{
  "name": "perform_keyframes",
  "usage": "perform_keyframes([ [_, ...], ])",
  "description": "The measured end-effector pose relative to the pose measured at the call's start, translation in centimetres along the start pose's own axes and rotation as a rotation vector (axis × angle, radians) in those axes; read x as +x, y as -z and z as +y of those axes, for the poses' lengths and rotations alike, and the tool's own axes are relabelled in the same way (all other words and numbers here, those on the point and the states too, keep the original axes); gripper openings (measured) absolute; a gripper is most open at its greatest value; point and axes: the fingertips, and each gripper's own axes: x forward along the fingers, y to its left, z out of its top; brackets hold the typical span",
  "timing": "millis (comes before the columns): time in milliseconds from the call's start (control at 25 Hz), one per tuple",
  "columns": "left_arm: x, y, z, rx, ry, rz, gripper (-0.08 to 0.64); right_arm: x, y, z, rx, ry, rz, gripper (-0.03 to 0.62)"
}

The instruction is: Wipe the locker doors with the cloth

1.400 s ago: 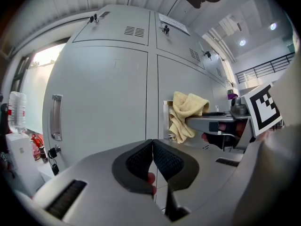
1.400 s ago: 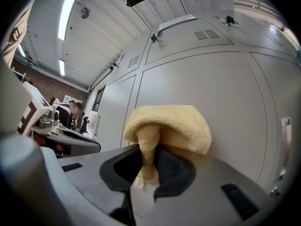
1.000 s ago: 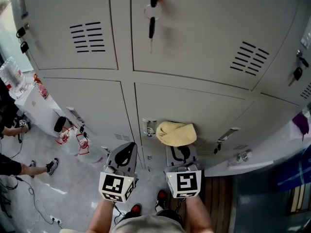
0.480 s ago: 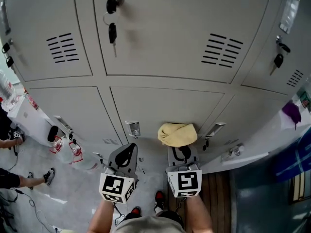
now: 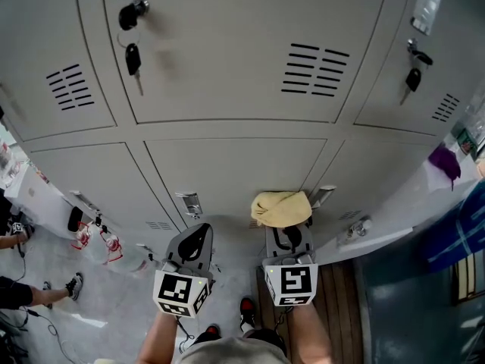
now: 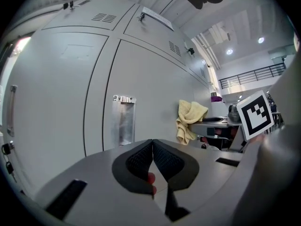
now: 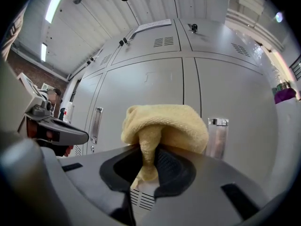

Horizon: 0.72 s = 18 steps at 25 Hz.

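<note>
Right gripper (image 5: 286, 237) is clamped on the yellow cloth (image 5: 280, 208), bunched at lower centre in front of a lower locker door (image 5: 227, 165). Left gripper (image 5: 193, 241) has its jaws together, nothing between them. Latch plate (image 5: 189, 203) sits left of the cloth, handle (image 5: 322, 196) just right of it. Key (image 5: 133, 58) hangs upper left, a bystander's shoe (image 5: 73, 285) lower left. Versus 0.5 s ago, the key and latch plate slid left in frame and the cloth stayed put.

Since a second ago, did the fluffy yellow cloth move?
Yes. The fluffy yellow cloth slid right along the grey locker door, away from the silver latch plate, nearly reaching the next handle.
</note>
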Motion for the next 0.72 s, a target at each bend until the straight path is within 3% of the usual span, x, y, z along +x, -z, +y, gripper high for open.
perform_keyframes([
  [360,1.3,-0.1,-1.4,0.001,0.041,-0.003,0.023,-1.0,0.9,-3.0,-0.008,0.074,0.018,0.075],
  [720,1.6,-0.3,-1.5,-0.001,0.047,-0.008,0.023,-1.0,1.1,-3.6,-0.009,0.09,0.023,0.075],
])
